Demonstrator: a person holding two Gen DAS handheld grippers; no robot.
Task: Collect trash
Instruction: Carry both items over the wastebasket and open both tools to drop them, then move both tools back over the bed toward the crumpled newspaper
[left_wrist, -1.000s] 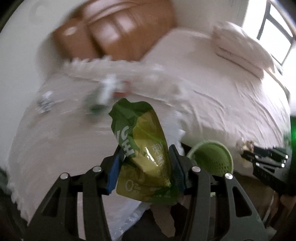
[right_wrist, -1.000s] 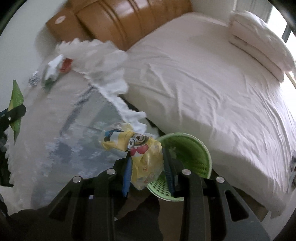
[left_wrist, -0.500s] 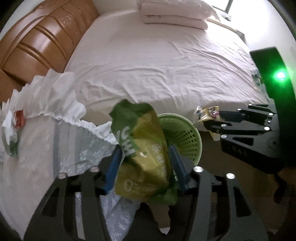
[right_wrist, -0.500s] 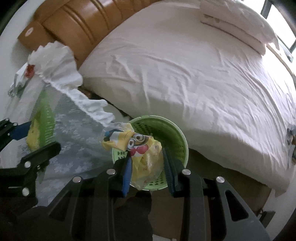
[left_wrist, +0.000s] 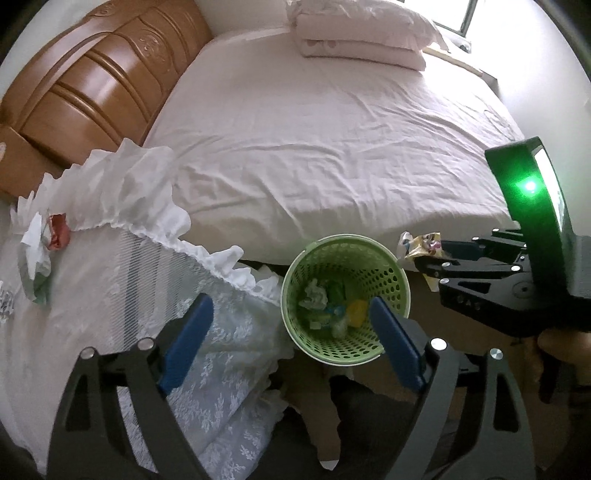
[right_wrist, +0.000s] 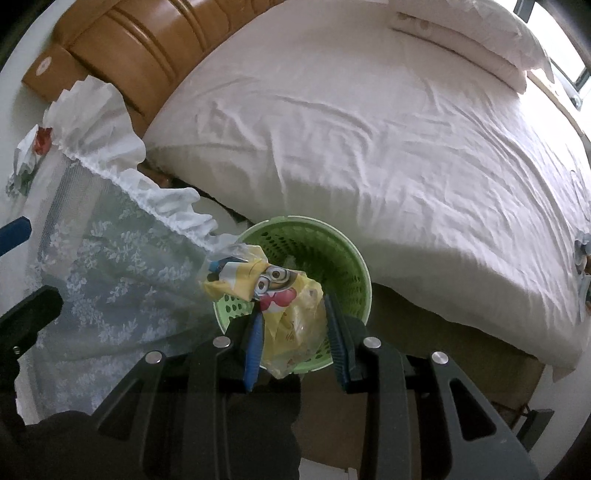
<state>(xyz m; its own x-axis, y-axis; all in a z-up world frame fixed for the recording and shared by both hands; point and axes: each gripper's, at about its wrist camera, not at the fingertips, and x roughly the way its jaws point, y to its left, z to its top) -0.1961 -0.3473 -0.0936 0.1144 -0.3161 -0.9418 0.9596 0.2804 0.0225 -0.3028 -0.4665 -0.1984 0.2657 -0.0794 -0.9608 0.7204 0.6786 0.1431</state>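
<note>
1. The left gripper (left_wrist: 288, 343) is held over the round green perforated plastic basket (left_wrist: 345, 291); its jaws are opening, with nothing between them.
2. The crumpled yellow cartoon-printed plastic wrapper (right_wrist: 280, 306) is clamped in the right gripper (right_wrist: 293, 347), above the basket rim.
3. The wrapper is best centred over the opening before release.
4. Crumpled wrappers on the lace-covered desk (left_wrist: 92, 295) are left for later.
</note>
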